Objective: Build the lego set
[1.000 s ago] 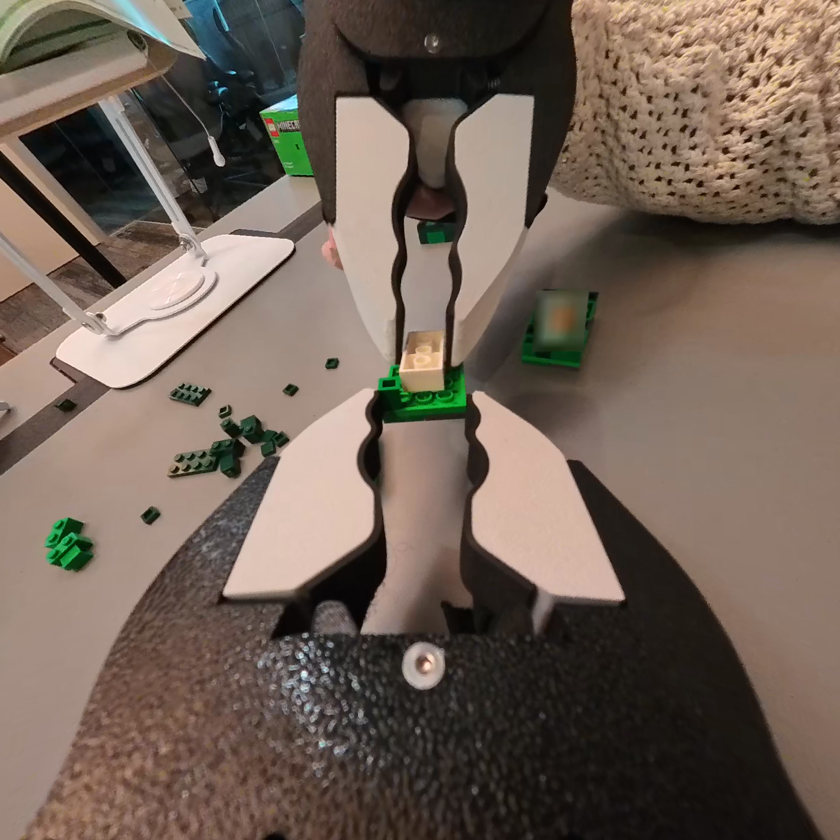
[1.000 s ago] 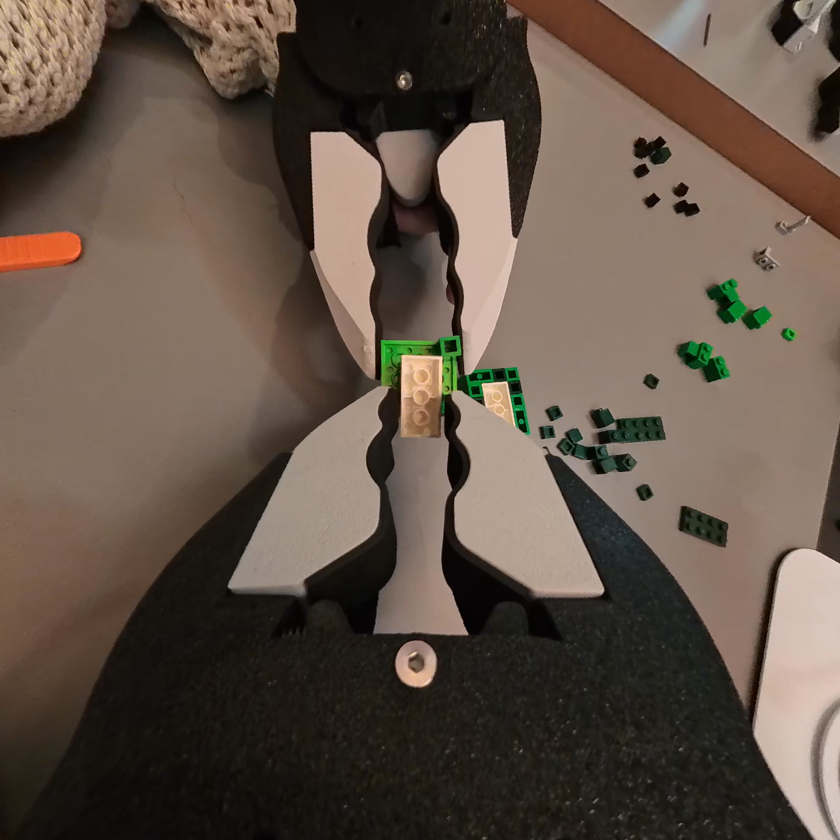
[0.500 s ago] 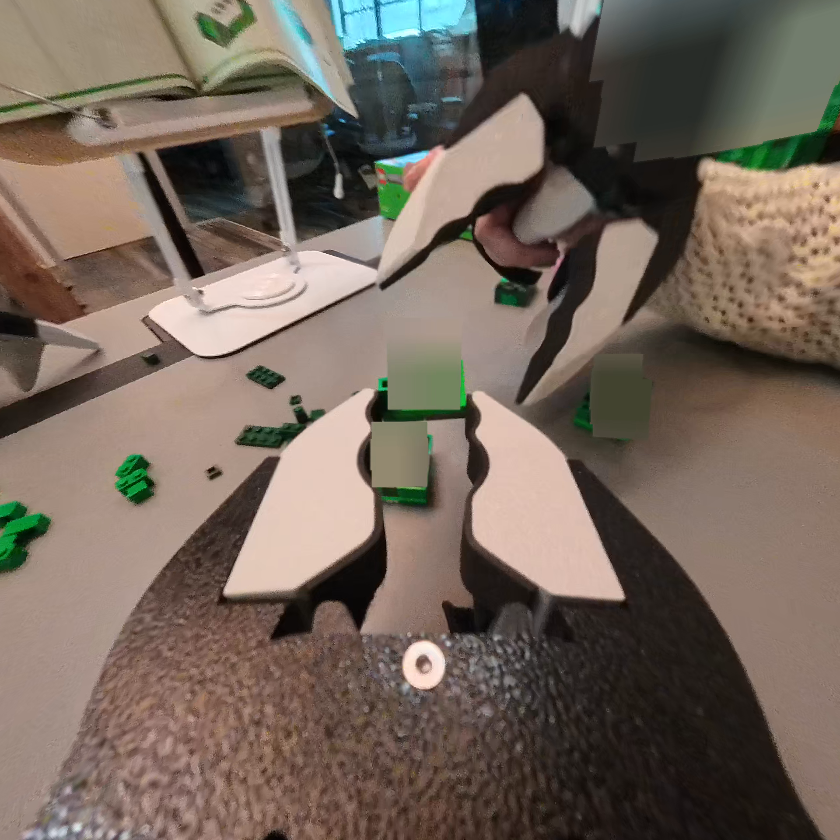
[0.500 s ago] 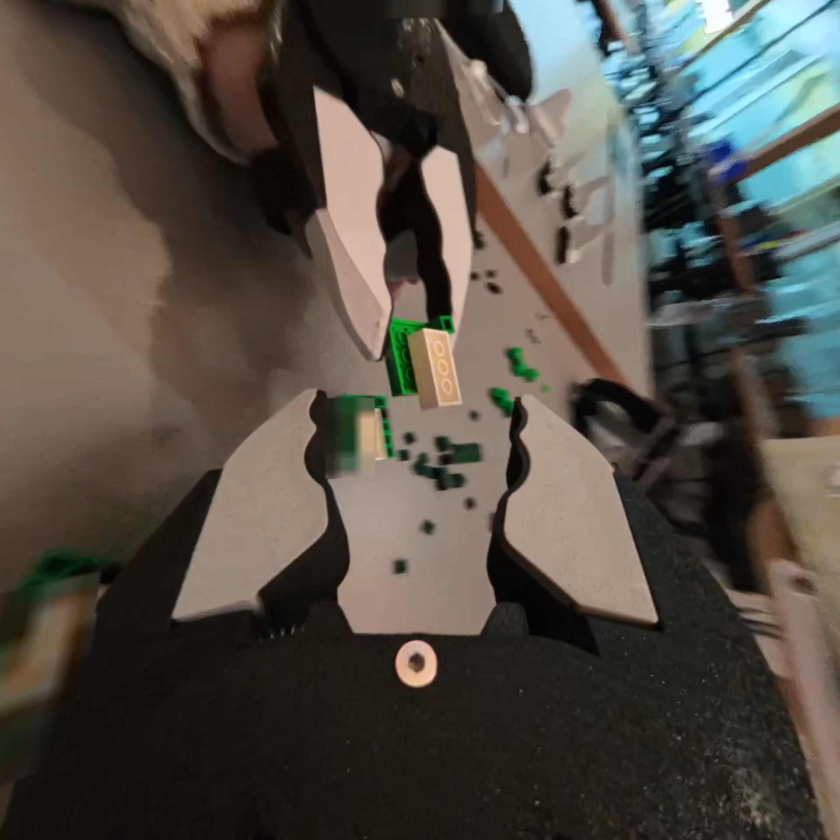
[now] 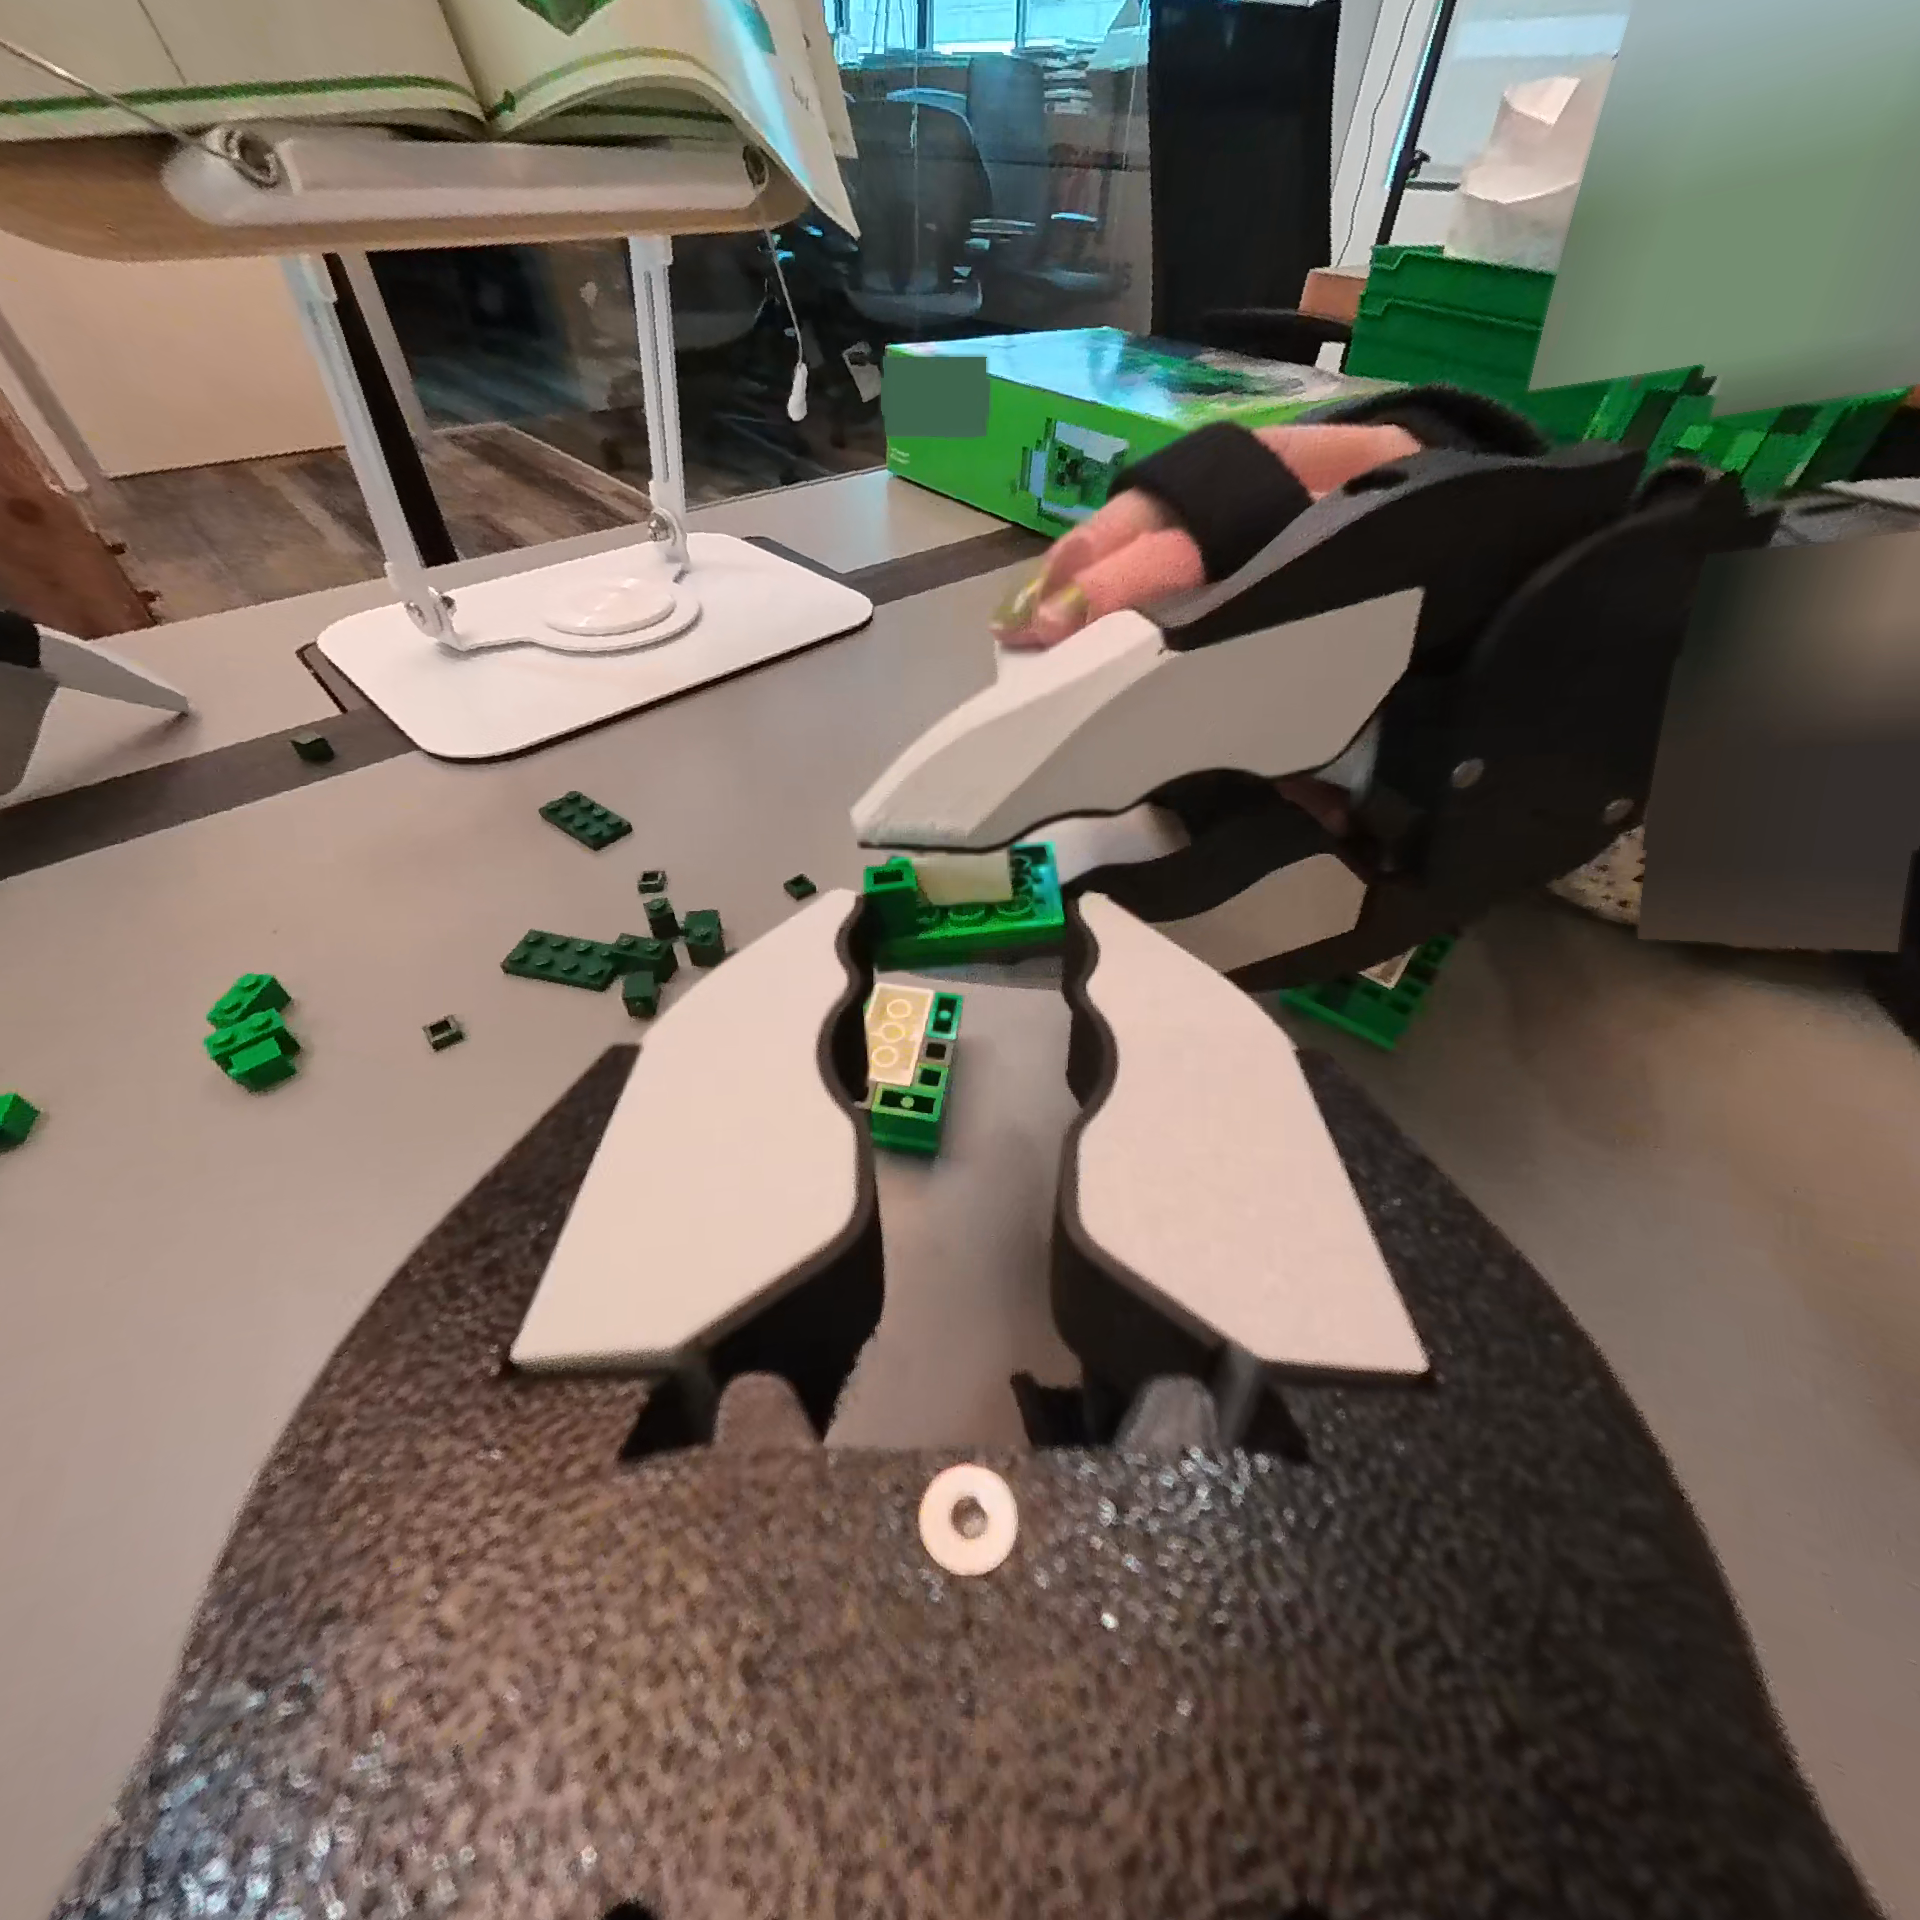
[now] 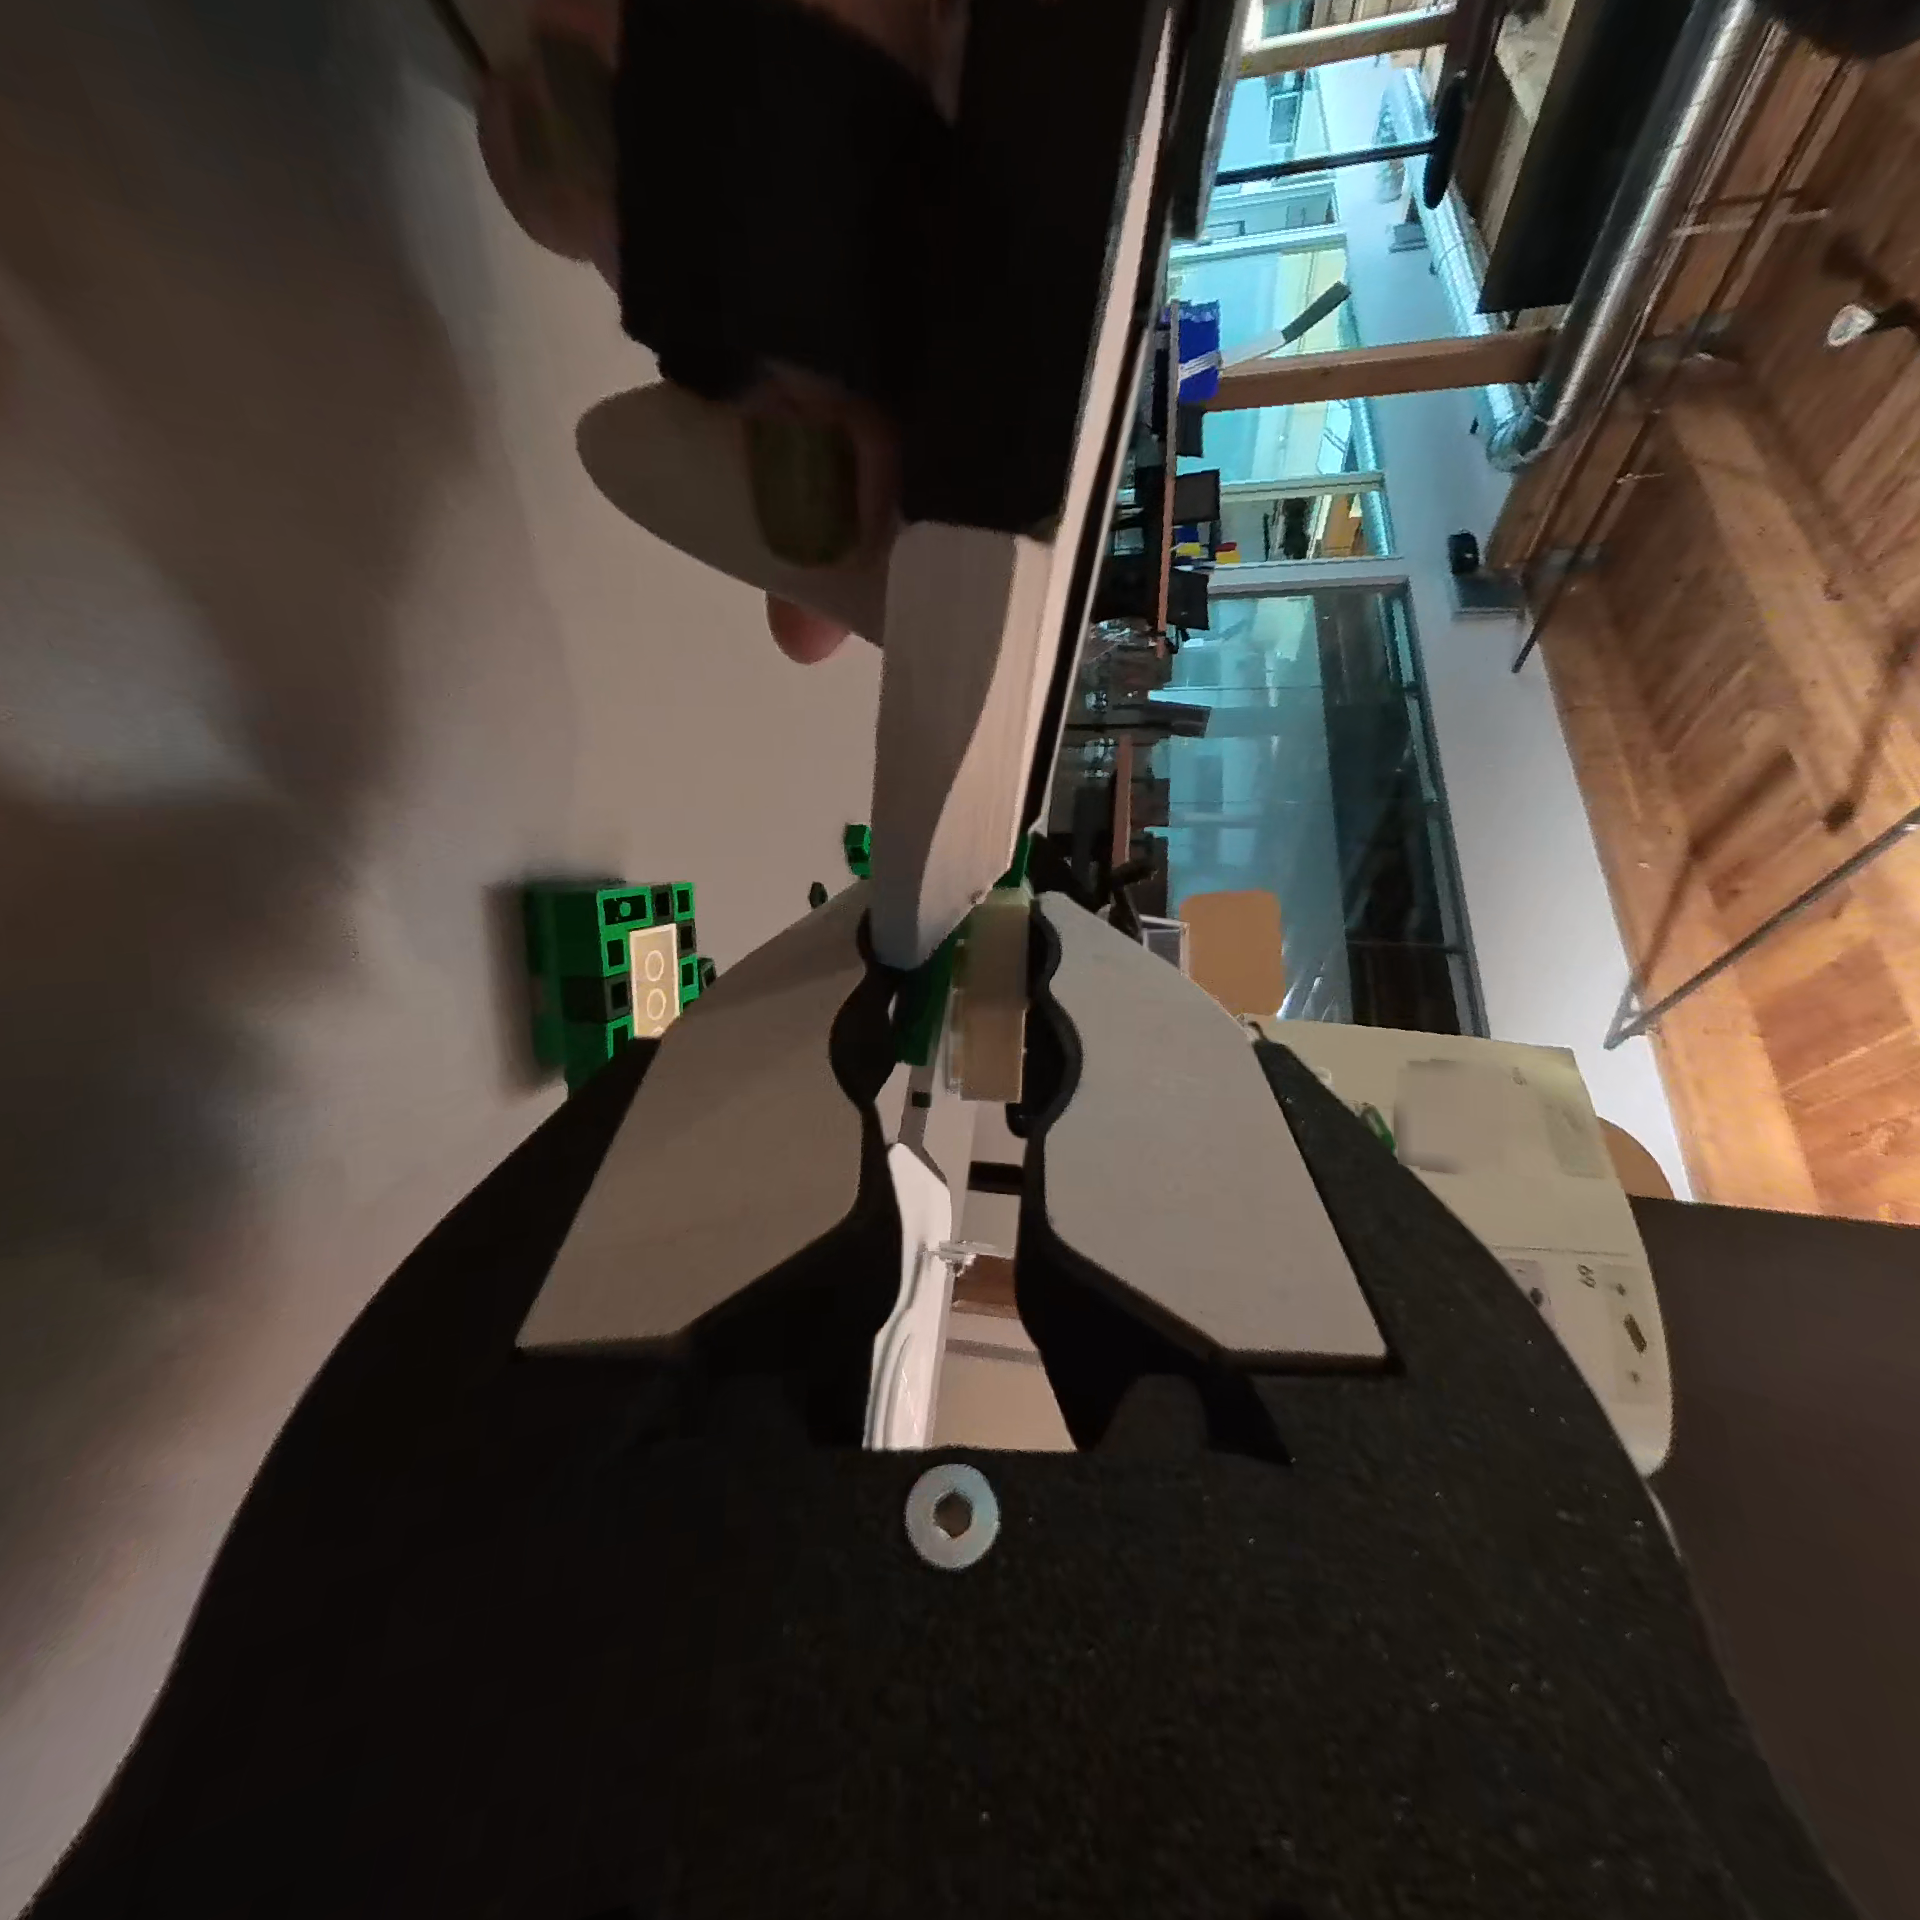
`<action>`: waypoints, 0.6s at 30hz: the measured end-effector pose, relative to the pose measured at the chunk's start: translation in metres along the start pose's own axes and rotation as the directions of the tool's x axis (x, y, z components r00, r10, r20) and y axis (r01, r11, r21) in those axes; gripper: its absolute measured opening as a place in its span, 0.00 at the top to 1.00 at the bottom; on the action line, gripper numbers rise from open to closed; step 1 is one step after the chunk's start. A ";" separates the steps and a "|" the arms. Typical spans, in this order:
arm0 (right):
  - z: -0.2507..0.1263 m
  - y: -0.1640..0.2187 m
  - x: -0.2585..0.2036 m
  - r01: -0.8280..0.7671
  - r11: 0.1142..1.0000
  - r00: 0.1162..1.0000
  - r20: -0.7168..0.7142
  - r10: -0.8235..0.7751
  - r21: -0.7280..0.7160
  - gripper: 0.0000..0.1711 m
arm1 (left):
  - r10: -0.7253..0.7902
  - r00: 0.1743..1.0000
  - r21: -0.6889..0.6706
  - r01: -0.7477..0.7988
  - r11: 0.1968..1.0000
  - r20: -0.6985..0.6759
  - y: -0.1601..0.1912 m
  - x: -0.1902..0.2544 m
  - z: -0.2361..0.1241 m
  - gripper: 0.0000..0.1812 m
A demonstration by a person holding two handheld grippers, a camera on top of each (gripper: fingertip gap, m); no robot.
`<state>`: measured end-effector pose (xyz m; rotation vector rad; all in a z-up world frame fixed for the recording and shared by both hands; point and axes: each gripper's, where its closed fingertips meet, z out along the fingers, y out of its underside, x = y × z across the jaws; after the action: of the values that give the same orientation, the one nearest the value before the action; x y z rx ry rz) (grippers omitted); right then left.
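My left gripper (image 5: 966, 920) is shut on a bright green plate (image 5: 977, 920), held by its side edges above the table. A white brick (image 5: 961, 878) sits on top of that plate. My right gripper (image 6: 951, 966) is rolled on its side and comes in from the right. It is shut on the white brick (image 6: 987, 997) and the plate (image 6: 930, 997), with one finger (image 5: 1091, 727) on top of the brick and the other under the plate. The left gripper's finger (image 6: 945, 790) reaches down into the right wrist view.
A second small green assembly with a tan brick (image 5: 914, 1060) lies on the table under the held plate; it also shows in the right wrist view (image 6: 613, 977). Loose dark green (image 5: 613, 951) and bright green pieces (image 5: 249, 1039) lie left. A white book stand base (image 5: 592, 644) and green box (image 5: 1081, 426) stand behind. Only a small space, under 4 cm, lies between the two pairs of fingers.
The right gripper let go of the white brick, opened, pulled away and rolled sideways, then closed over the brick and plate from the right. The left gripper lifted the plate off the table.
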<state>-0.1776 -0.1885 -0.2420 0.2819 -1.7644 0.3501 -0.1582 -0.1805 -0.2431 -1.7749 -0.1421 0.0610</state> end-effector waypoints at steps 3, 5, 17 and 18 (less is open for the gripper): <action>0.000 0.000 -0.002 -0.026 1.000 0.999 0.024 0.026 0.000 0.88 | -0.031 0.999 -0.012 0.031 0.999 -0.006 0.002 0.000 0.000 0.81; 0.000 0.001 -0.003 -0.016 1.000 0.999 0.029 0.017 -0.004 0.88 | -0.044 0.999 -0.020 0.044 0.999 -0.011 0.003 0.000 0.000 0.81; -0.001 0.001 -0.013 -0.041 0.999 0.995 0.097 0.038 0.031 0.89 | -0.108 0.993 -0.039 0.106 0.994 -0.053 0.010 0.004 0.004 0.81; -0.001 0.002 -0.013 -0.045 0.998 0.994 0.102 0.041 0.032 0.89 | -0.110 0.992 -0.042 0.108 0.993 -0.053 0.010 0.003 0.005 0.81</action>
<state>-0.1747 -0.1867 -0.2549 0.2904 -1.8678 0.4034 -0.1547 -0.1778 -0.2539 -1.8026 -0.2009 -0.0705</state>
